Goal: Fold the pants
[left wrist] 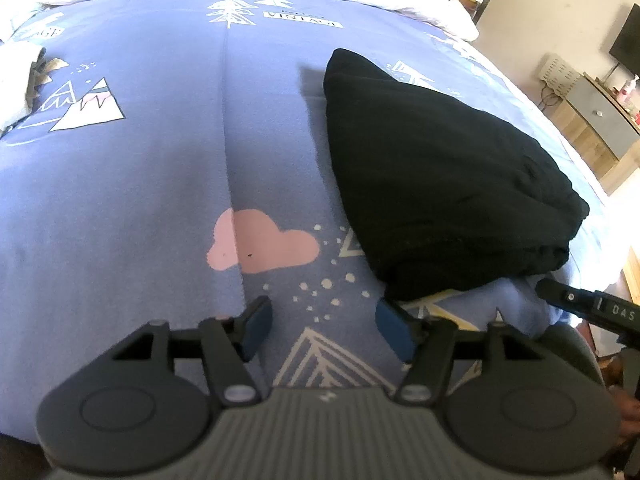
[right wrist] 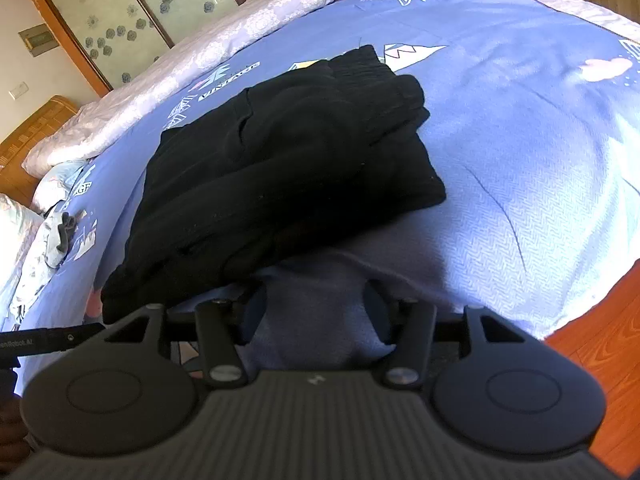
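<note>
Left gripper, dark grey with blue pads, hangs wide open and holds nothing, just above the blue patterned bedspread. Right gripper is likewise spread with nothing between its fingers. Folded black fabric pants lie in a compact bundle on that bedspread, just beyond both grippers, with a pink printed cloud beside the bundle.

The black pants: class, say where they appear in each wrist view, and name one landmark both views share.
Left wrist view: black pants right of centre, folded, beyond the open left tongs.
Right wrist view: black pants centre-left, above the open right tongs.
Shared landmark: the "VINTAGE" print beyond them.
</note>
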Demonstrator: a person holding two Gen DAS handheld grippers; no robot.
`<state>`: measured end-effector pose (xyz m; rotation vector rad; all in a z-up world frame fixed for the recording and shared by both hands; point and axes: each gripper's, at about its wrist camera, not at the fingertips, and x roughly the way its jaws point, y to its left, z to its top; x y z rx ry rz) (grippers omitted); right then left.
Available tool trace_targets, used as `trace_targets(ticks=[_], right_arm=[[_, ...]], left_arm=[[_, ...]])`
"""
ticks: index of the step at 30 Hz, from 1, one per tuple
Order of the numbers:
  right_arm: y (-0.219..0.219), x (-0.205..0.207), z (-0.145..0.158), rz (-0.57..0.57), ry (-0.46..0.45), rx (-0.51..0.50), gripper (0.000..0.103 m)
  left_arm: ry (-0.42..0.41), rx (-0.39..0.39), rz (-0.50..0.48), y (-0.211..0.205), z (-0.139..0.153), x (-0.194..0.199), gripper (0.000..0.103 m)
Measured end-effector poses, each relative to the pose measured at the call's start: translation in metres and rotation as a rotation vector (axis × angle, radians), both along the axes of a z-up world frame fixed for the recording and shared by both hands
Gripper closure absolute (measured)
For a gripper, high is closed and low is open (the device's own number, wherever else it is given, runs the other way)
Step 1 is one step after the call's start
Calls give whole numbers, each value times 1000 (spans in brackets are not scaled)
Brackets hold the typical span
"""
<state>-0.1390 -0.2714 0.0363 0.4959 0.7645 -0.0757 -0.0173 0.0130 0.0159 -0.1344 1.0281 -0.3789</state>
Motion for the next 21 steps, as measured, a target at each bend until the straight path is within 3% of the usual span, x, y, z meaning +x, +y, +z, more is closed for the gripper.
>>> trace_targets(ticks=[21], right_arm=[[1, 0, 0, 1, -2, 3, 43]], left_arm=[[-8, 2, -24, -3, -1, -1, 33]])
